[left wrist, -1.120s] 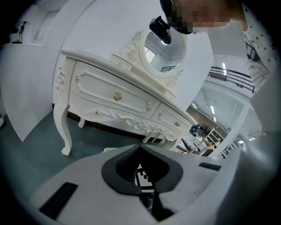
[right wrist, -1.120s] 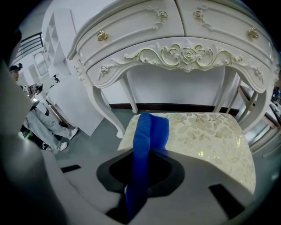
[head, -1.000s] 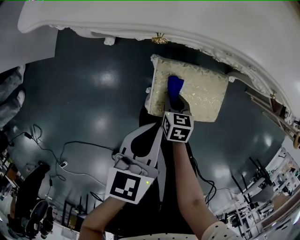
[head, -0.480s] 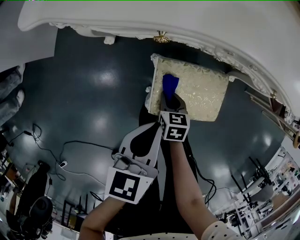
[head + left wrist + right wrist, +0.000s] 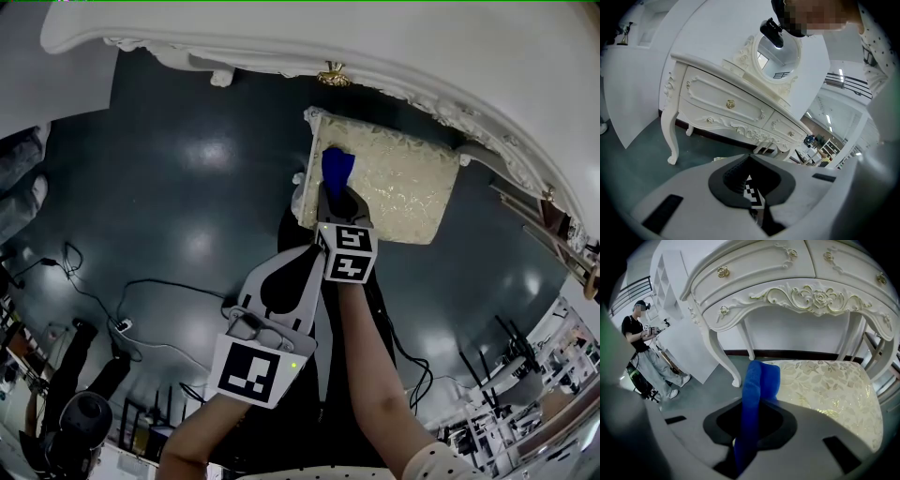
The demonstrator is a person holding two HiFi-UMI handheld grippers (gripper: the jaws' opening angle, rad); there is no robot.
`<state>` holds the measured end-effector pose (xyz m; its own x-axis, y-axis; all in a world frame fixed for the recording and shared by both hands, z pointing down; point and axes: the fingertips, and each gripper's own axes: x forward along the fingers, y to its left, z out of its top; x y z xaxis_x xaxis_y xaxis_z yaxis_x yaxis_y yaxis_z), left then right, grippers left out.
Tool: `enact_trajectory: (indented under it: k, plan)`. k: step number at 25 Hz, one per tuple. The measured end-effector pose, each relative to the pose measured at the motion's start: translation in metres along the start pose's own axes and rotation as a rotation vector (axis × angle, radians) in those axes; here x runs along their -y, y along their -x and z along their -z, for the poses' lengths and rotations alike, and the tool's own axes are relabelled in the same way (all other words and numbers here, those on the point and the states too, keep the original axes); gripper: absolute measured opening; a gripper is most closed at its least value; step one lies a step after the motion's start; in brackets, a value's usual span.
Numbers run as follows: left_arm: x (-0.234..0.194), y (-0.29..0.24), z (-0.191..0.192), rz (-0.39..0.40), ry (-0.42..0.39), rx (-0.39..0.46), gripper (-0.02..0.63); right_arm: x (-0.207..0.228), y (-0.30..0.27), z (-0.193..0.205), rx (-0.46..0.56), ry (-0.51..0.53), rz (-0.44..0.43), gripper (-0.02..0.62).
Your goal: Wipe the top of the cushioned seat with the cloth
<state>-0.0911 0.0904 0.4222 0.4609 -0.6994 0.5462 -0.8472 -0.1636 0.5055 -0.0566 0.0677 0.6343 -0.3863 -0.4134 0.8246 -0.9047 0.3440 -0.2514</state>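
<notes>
Presently: cloth (image 5: pixel 336 169) pinched tight by right gripper (image 5: pixel 336 199) near cushioned seat (image 5: pixel 403 187) edge; overrun risked. Left gripper (image 5: pixel 302 262) closed on nothing.

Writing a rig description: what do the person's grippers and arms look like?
Both the left gripper and right gripper are pale grey with dark jaw pads and a black-and-white marker cube each. A white dotted sleeve covers the right upper arm.
</notes>
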Motion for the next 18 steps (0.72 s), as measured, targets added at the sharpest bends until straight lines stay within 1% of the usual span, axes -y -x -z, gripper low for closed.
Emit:
enact_trajectory:
  k: [8,11,15,18]
  plan:
    - [-0.003,0.003,-0.002,-0.005,0.007,0.006,-0.003,-0.014,-0.004,0.0,-0.005,0.021,-0.032,0.063]
    - [-0.004,0.006,-0.005,-0.008,0.01,0.007,-0.003,-0.025,-0.005,-0.001,-0.012,0.025,-0.059,0.063]
    - [-0.008,0.006,-0.006,-0.017,0.015,0.006,-0.003,-0.038,-0.015,0.002,-0.043,0.047,-0.098,0.063]
    - [-0.011,0.008,-0.007,-0.025,0.019,0.009,-0.003,-0.044,-0.022,0.003,-0.059,0.063,-0.108,0.063]
